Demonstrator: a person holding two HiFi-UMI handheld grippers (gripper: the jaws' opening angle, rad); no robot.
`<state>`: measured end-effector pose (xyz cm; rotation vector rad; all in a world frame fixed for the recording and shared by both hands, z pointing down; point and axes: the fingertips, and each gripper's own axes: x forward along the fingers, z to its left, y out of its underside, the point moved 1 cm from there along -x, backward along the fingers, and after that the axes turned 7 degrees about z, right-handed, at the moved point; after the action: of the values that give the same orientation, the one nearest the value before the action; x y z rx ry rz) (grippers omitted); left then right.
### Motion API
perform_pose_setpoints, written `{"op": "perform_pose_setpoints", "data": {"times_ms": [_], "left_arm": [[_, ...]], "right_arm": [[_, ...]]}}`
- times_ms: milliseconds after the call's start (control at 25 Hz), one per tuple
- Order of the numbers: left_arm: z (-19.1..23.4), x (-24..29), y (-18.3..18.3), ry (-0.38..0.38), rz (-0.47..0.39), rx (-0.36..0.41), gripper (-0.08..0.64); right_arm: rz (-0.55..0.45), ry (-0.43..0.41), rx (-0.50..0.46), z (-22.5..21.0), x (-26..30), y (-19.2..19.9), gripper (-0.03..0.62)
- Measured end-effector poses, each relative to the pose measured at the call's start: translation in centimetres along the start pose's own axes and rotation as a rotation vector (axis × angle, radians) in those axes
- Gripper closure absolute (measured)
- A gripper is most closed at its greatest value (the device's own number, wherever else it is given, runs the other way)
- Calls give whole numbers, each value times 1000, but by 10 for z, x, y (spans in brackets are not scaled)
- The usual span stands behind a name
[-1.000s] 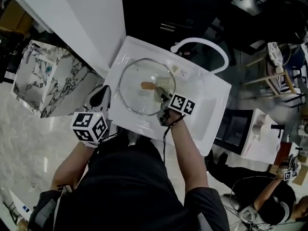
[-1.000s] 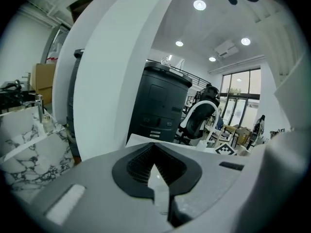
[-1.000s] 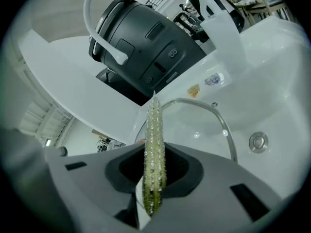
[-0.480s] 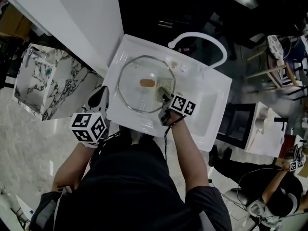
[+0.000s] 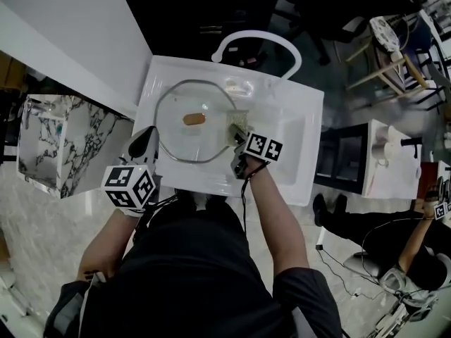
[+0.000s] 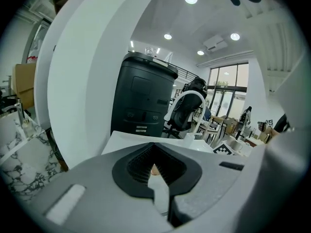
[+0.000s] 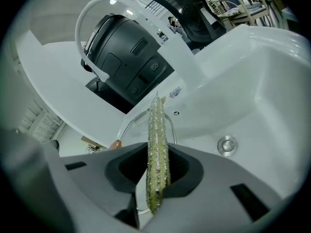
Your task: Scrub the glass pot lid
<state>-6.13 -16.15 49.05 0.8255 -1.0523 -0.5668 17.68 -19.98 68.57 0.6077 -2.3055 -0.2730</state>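
The round glass pot lid (image 5: 183,138) with a brown knob (image 5: 194,119) lies in the white sink (image 5: 296,178). My left gripper (image 5: 150,136) is at the lid's near-left rim, and in the left gripper view (image 6: 155,173) its jaws are shut on that thin rim. The right gripper (image 5: 238,139) is shut on a yellow-green scouring pad (image 5: 237,127), which rests against the lid's right rim. In the right gripper view the pad (image 7: 156,144) stands edge-on between the jaws (image 7: 156,181), with the lid's rim (image 7: 127,121) curving behind it.
A white arched faucet (image 5: 257,39) rises at the sink's far side. The drain (image 7: 227,144) lies in the basin right of the lid. A marble-patterned cabinet (image 5: 53,143) stands to the left. A white counter (image 5: 63,41) lies behind it. A seated person (image 5: 409,259) is far right.
The pad has slid from near the knob out to the lid's right rim. My head view has shifted, so the sink sits further left. The left gripper still holds the rim.
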Motion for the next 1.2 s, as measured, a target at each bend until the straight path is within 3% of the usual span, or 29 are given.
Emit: {"op": "perform_pose_setpoints", "data": {"times_ms": [440,640,920,1200], "left_arm": [[-12,2,0,22,4,14,560],[4,-12,3,-5,-13,-25,560],[35,-36,11,-72,-37,-88,560],[65,-58,22,-133,-44,-131,560]], "right_arm": [[-35,85,19,-26,-15,-9,526],[-68,52,-10,10,-20,1,526],[93,-96,-82,92,16,79,526],[218,-63,-273,124,67,111,526]]}}
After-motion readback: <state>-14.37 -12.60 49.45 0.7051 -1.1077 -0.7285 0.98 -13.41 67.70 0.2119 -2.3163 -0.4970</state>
